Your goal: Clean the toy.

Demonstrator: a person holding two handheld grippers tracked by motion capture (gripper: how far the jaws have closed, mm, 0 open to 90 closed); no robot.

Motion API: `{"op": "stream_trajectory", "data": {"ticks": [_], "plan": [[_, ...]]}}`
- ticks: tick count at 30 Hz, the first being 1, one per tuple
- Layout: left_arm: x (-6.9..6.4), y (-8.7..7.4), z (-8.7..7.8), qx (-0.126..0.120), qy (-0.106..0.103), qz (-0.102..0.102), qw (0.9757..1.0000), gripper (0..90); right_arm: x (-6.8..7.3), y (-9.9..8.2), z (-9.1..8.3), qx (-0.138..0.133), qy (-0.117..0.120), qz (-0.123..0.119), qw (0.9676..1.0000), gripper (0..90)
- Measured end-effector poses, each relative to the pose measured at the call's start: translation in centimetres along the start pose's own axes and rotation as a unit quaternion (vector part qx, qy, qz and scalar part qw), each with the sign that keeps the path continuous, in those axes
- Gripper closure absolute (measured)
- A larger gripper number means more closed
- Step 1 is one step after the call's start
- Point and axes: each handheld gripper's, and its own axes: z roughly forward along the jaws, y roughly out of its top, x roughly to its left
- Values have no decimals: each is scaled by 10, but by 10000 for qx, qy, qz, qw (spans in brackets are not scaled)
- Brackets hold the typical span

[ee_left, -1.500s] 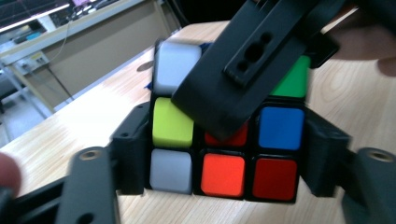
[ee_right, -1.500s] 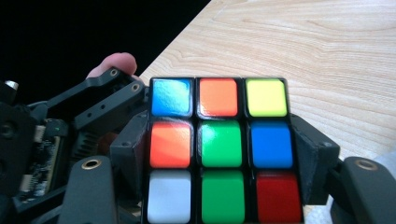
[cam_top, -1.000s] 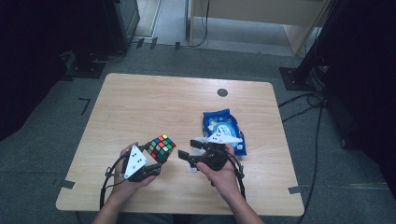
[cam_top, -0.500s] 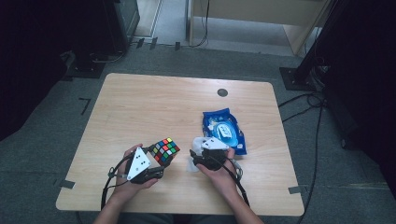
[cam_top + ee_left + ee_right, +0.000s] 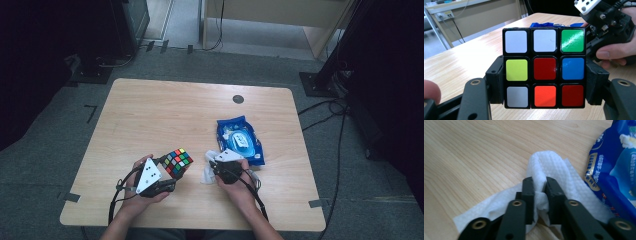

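Reaching low beside the blue packet [image 5: 240,140], the right gripper [image 5: 539,192] has just been closing and now pinches a white wipe [image 5: 549,165], seemingly still touching the surface [image 5: 165,115]. The left gripper [image 5: 167,175], angled forward, clamps the puzzle cube [image 5: 544,68] near the front edge.

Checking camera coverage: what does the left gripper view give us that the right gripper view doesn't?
Left gripper view alone: the puzzle cube clamped between the left claw pads, its facing stickers white, green, yellow, red, blue and orange, plus the right claw's body in the person's hand behind it.
Right gripper view alone: the right claw, its jaws just closed, pinching a bunched fold of the white wipe lying on the table.
Both: the wooden table and the blue wipes pack.
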Motion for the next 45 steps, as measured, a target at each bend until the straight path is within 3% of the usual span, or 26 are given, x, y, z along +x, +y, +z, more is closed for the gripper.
{"op": "stream_trajectory", "data": {"ticks": [3, 5, 9, 10, 11, 13, 14, 15, 18, 19, 20, 21, 26, 29, 35, 41, 45], "plan": [[-1, 0, 1, 7, -19, -11, 10000, 341, -3, 0, -2, 39, 125, 115, 9998, 856], [-2, -1, 2, 20, -33, -9, 10000, 341, -2, 3, -8, -122, 191, 181, 9996, 872], [-4, -1, 4, 55, -104, -23, 9999, 341, 4, 17, -29, -699, 450, 238, 9963, 875], [-4, -1, 4, 55, -104, -23, 9999, 341, 4, 17, -29, -699, 450, 238, 9963, 875], [-6, -2, 5, 65, -123, -7, 9999, 341, 9, 26, -43, -1049, 616, 279, 9922, 875], [-7, -2, 6, 86, -143, 16, 9999, 341, 14, 35, -58, -1385, 834, 262, 9865, 876], [-7, -2, 6, 86, -143, 16, 9999, 341, 14, 35, -58, -1385, 834, 262, 9865, 876], [-9, -1, 7, 76, -181, 11, 9998, 341, 21, 43, -72, -1693, 1140, 186, 9788, 876], [-13, 0, 8, 75, -230, 40, 9997, 341, 37, 51, -85, -1989, 1511, -52, 9683, 875], [-17, 1, 9, 69, -286, 93, 9995, 341, 42, 52, -87, -2028, 1613, -127, 9658, 875], [-17, 1, 9, 69, -286, 93, 9995, 341, 42, 52, -87, -2028, 1613, -127, 9658, 875], [-22, 3, 10, 42, -361, 133, 9992, 341, 51, 54, -88, -2073, 1720, -271, 9627, 875], [-29, 6, 11, -5, -455, 219, 9987, 341, 59, 53, -83, -1969, 1685, -398, 9650, 873], [-29, 6, 11, 16, -425, 237, 9988, 341, 56, 50, -79, -1986, 1685, -308, 9650, 871], [-31, 8, 7, -97, -467, 262, 9985, 341, 47, 48, -74, -1926, 1447, -86, 9705, 868], [-24, 9, 3, -161, -398, 146, 9990, 341, 34, 41, -69, -1809, 1159, 49, 9766, 868], [-17, 9, 1, -183, -280, 17, 9994, 341, 35, 40, -69, -1805, 1083, -19, 9776, 868]]}}
